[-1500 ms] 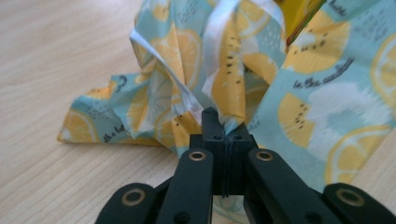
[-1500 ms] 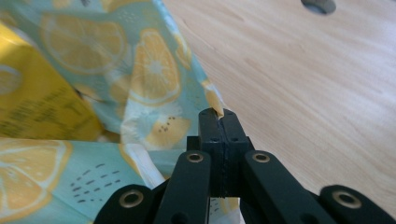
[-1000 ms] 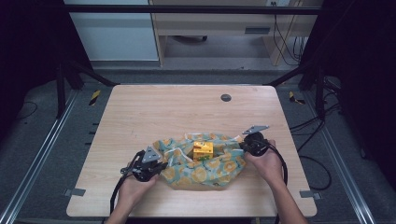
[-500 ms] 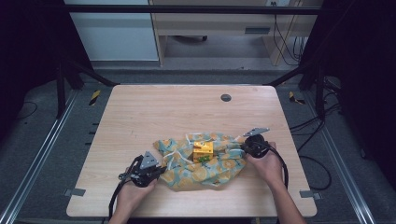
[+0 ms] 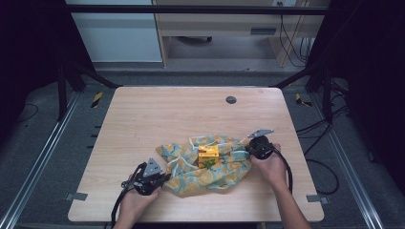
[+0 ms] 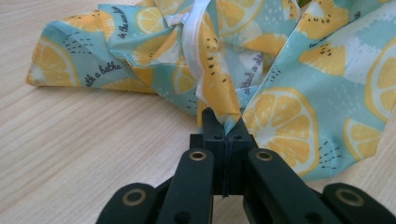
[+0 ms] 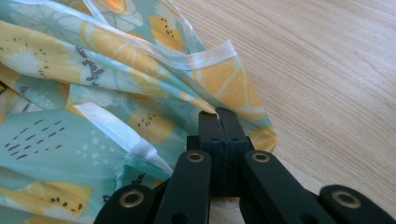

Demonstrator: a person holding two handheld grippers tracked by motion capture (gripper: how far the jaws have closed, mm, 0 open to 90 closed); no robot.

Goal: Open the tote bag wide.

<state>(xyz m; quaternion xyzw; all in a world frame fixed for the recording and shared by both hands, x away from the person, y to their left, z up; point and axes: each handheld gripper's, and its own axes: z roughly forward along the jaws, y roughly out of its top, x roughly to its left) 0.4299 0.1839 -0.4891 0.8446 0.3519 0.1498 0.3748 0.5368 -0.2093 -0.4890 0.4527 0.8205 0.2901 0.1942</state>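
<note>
A: Starting at the left: the left tool (image 5: 160,180) sits low on the wooden surface (image 5: 157,119), near its front edge, jaws pressed together on a pinch of the lemon-print cloth (image 5: 210,167).

B: The left gripper view confirms it: the left tool (image 6: 223,122) is closed tight, a fold of fabric with its white hem rising straight out from between the tips.

A: Moving to the middle, the cloth lies crumpled between the two tools, and a small yellow box (image 5: 208,153) sits on top of it, with something green just beside it.

B: And at the right?

A: The right tool (image 5: 250,150) is at the cloth's right edge, held by the person's right hand (image 5: 271,164). In the right gripper view the right tool (image 7: 218,115) is clamped shut on a corner of the fabric, bare wood beyond it.

B: Far back on the surface, a small dark round disc (image 5: 231,99), well apart from everything.
</note>
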